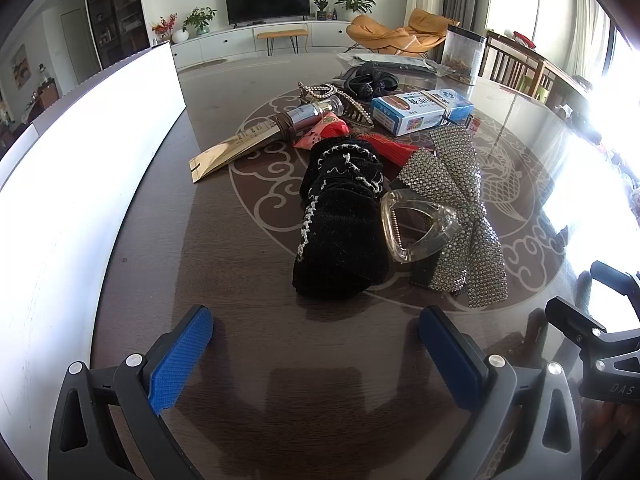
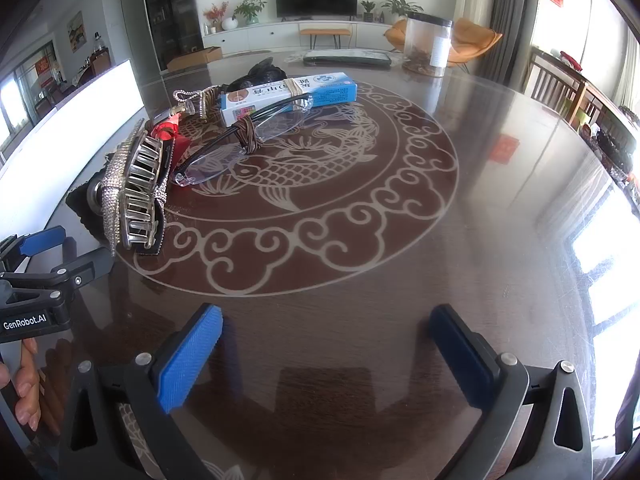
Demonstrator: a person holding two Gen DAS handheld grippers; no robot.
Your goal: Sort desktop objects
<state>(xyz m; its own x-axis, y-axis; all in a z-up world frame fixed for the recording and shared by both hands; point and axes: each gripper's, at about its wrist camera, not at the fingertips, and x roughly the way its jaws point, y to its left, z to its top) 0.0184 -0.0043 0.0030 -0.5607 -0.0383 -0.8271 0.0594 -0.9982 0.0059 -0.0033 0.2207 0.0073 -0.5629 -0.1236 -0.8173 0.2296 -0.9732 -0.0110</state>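
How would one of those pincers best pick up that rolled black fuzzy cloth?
Probably across its near end, coming from the front with the left gripper, whose jaws stand open. The black cloth roll lies lengthwise, pointing away, its sides bare at that end; farther up, the rhinestone bow clip crowds its right side.

Left gripper (image 1: pixel 316 354): black frame, blue pads, jaws wide apart, nothing between them, low over the surface. Right gripper (image 2: pixel 326 354): same build, same gape, empty. Person's fingers (image 2: pixel 28 388) wrap the left handle.
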